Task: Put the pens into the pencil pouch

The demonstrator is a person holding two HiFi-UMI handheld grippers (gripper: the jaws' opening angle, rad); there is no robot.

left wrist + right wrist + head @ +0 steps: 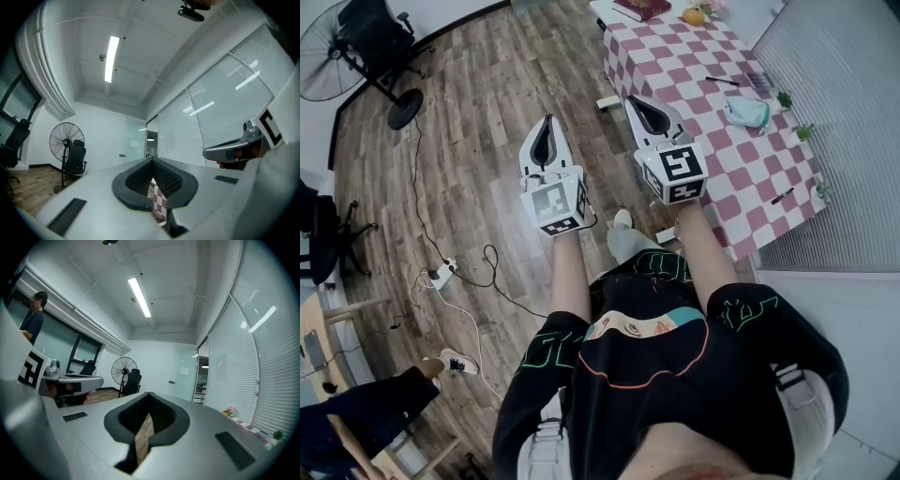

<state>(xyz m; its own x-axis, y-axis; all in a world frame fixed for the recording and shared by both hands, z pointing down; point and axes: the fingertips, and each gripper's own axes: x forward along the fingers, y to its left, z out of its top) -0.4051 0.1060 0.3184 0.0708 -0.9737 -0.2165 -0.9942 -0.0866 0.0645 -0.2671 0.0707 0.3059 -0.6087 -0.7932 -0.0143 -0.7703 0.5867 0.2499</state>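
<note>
Both grippers are held out in the air in front of the person, and I judge this is because no reach to the table has begun. The left gripper [547,127] is over the wooden floor, and the right gripper [637,105] is at the near edge of the checkered table [670,89]. In each gripper view the two jaws are pressed together with nothing between them, so both are empty. The pencil pouch [746,112] lies flat on the cloth, at about 2 o'clock from the right gripper. I count one pouch and two pens. One pen [722,82] is at 11 o'clock from the pouch, and the other pen [782,196] is at 5 o'clock, near the table edge. They lie well apart, so I think each one needs its own pick-up. A striped item [759,82] is too small to identify. Three small plants [804,132] stand along the far side.
</note>
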